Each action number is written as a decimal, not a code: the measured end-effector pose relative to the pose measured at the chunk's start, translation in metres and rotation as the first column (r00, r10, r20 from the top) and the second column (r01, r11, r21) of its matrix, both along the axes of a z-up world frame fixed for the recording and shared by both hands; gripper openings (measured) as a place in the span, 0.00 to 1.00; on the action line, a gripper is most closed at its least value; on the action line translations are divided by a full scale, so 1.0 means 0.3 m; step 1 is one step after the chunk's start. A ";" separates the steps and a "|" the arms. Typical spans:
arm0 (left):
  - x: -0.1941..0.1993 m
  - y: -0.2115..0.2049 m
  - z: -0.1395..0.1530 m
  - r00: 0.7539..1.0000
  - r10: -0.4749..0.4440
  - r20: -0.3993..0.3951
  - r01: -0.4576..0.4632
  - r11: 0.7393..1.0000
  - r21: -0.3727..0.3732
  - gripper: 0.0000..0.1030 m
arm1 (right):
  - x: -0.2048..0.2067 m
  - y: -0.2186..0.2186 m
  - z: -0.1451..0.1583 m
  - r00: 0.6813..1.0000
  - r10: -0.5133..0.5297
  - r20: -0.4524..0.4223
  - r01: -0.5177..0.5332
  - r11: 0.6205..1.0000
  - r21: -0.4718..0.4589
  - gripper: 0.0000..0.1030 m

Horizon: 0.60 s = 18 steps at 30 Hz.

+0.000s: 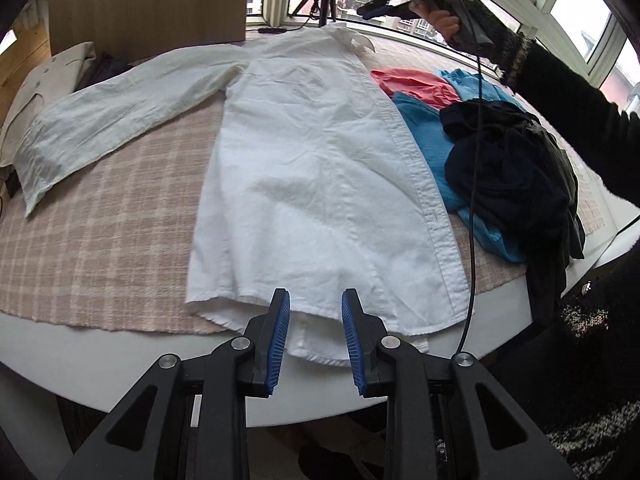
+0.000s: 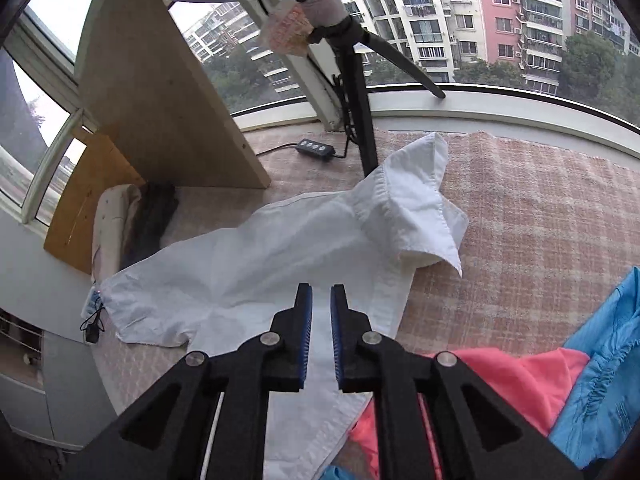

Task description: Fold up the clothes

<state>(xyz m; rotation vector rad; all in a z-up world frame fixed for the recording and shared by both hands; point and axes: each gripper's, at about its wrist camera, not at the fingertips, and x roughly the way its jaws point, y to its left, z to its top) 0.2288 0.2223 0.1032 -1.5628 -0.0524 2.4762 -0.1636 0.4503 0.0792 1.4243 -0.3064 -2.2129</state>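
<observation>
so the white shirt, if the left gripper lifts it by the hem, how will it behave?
Likely floppy: the white shirt lies flat and creased, so it should drape from the left gripper. Probably light, being thin cloth. The spread sleeve would likely trail and drag over the plaid cloth.

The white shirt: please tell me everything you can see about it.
The white shirt is thin, creased woven cloth, lying flat on the checked cloth, folded lengthwise along its placket. One sleeve stretches out left; the collar points to the window. Its hem overhangs the table edge. The blue garment touches its right side. No gripper holds it.
</observation>
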 end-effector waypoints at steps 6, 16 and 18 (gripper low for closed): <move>-0.009 -0.070 -0.110 0.992 -0.124 0.027 0.125 0.990 -0.070 0.27 | 0.474 -0.183 0.023 0.976 0.219 0.008 -0.219 0.976 -0.002 0.09; -0.101 -0.127 -0.183 0.938 -0.344 -0.048 0.346 0.938 0.037 0.27 | 1.027 -0.276 -0.305 0.978 0.047 0.203 -0.081 0.984 0.160 0.09; -0.119 -0.123 -0.189 0.918 -0.393 -0.056 0.396 0.916 0.064 0.27 | 1.060 -0.262 -0.343 0.975 -0.030 0.220 -0.015 0.980 0.199 0.09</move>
